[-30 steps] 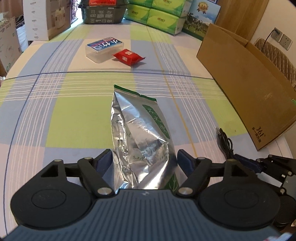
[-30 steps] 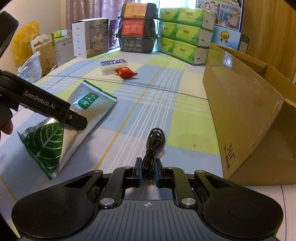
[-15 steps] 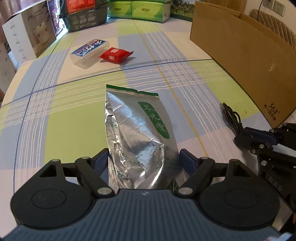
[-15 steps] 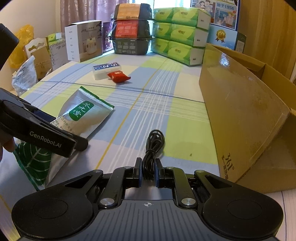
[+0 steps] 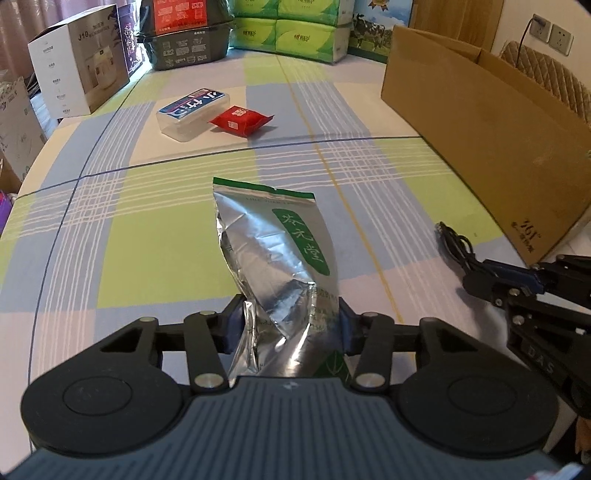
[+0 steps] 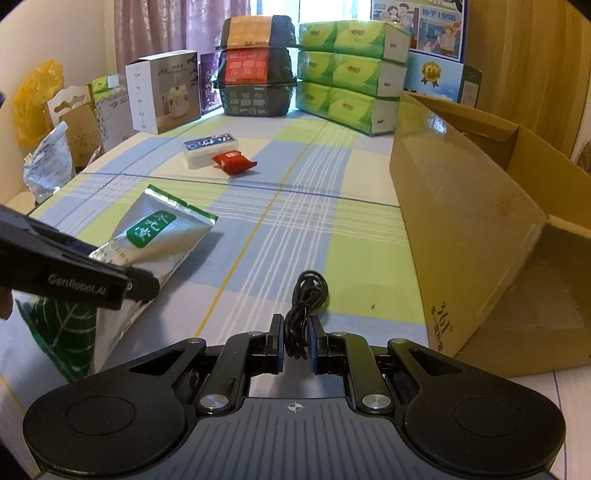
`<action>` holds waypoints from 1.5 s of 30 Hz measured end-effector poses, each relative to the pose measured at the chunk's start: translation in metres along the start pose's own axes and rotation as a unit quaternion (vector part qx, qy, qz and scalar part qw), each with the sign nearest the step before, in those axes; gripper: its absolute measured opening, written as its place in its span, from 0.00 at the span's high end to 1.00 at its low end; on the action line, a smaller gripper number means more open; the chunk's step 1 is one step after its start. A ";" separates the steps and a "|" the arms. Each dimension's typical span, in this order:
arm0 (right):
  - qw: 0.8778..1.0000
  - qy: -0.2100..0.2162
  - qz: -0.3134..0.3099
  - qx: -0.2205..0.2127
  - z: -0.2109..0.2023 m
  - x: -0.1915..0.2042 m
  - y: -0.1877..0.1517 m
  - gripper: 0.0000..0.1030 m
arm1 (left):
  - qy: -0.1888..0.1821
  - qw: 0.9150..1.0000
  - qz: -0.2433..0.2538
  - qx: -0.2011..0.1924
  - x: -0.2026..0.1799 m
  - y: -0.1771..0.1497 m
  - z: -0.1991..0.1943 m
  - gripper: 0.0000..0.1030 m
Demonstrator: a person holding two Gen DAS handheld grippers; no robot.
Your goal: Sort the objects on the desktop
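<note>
Daylight enters from the window (image 6: 277,7) behind the stacked goods at the far end, blown out to white in the right wrist view. Room evenly lit, warm cast. Soft, short shadows on the worktop (image 5: 147,236). Foil pouch (image 5: 273,258) throws crumpled specular highlights; cardboard box (image 6: 461,206) carries a glossy sheen along its near wall. Strong fisheye bending: worktop edges and box lines curve, corners vignette to black. Centre reasonably sharp; near black tong bodies slightly soft, detail smeared toward frame edges.
</note>
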State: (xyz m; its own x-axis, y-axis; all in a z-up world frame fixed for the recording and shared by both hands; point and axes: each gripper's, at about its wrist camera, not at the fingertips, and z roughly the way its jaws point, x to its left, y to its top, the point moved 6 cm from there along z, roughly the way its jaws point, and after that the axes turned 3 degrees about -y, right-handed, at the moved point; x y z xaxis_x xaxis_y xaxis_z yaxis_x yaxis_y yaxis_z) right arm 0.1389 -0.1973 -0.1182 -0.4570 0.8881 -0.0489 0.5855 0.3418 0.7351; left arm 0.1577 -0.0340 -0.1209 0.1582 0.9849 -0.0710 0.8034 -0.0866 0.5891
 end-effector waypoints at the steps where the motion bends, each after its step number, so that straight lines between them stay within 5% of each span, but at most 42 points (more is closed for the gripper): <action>1: 1.000 0.000 0.000 -0.001 -0.002 0.000 0.001 0.91 | -0.002 1.000 0.000 0.000 -0.002 -0.001 -0.002 0.58; 45: 0.996 -0.001 0.005 -0.086 -0.119 -0.020 0.021 0.92 | -0.040 0.997 -0.049 -0.038 -0.075 -0.002 -0.103 0.58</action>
State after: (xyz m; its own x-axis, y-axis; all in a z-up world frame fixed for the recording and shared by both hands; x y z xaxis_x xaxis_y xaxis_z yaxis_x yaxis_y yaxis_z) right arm 0.0807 -0.2443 -0.0216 -0.4503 0.8919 -0.0413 0.4667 0.2745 0.8407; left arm 0.0847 -0.0921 -0.0339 0.1286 0.9726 -0.1938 0.7720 0.0245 0.6351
